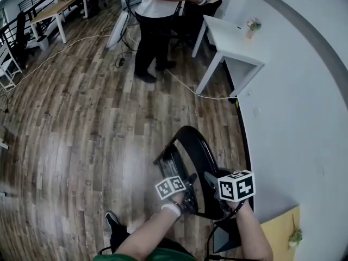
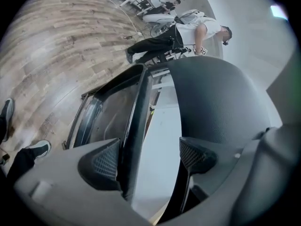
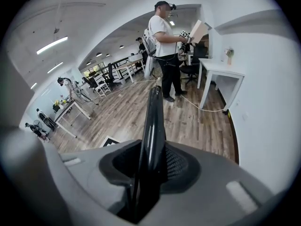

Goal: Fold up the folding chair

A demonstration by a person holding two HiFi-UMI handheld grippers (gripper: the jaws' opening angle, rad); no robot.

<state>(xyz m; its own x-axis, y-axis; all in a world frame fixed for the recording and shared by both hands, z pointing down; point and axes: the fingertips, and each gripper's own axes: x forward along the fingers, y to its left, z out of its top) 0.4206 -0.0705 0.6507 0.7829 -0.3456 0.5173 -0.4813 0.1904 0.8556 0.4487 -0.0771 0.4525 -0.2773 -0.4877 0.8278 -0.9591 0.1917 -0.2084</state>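
Black folding chair [image 1: 171, 159] stands close beside the white wall [image 1: 296, 118], with wooden floor [image 1: 81, 124] open to the left. Right tool [image 3: 150, 161] clamps its frame; left tool [image 2: 149, 157] gapes, a frame edge between its jaws.

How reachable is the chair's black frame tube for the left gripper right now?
Likely yes: the frame tube stands between the left gripper's open fingers, close beside one of them, and nothing blocks it.
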